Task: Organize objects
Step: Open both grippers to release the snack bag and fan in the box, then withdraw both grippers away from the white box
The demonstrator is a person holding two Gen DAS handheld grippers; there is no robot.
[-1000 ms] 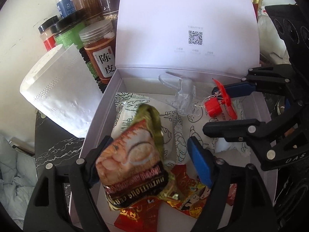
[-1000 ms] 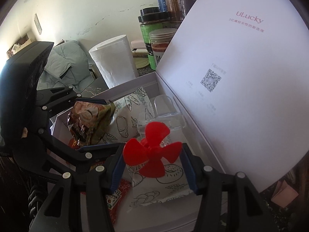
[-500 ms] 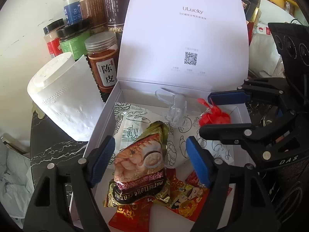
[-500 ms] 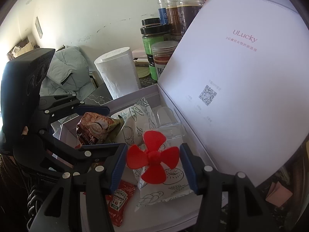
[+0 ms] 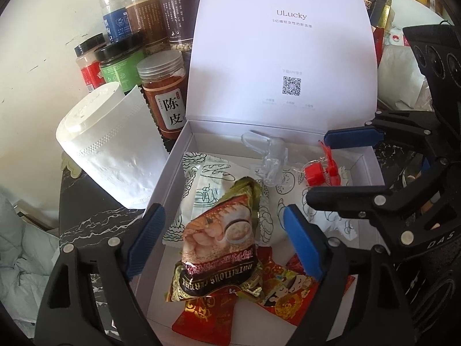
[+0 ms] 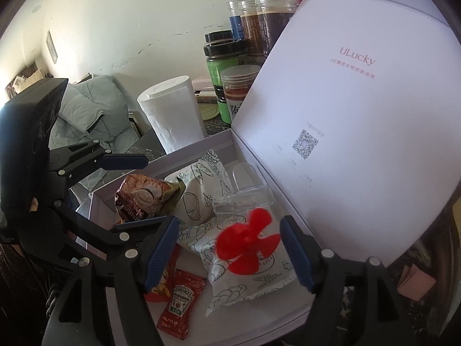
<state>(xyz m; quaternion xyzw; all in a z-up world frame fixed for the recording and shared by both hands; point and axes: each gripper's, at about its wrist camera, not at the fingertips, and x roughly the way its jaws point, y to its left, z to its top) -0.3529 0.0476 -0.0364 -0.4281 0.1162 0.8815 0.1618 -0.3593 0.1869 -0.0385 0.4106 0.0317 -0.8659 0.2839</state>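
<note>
An open white box with its lid upright holds the objects. A cereal packet lies in it on white printed pouches and red packets. My left gripper is open above the cereal packet, apart from it. A red toy fan lies on a printed pouch beside a clear plastic piece. My right gripper is open around the fan without gripping it. The fan also shows in the left wrist view. A ketchup sachet lies at the box front.
A paper towel roll stands left of the box. Several spice jars stand behind it against the wall. Grey bedding lies further left. A dark marbled tabletop carries everything.
The left gripper opened and let the cereal packet drop into the box. The right gripper opened and released the red fan onto the pouch. Both grippers pulled back and up.
</note>
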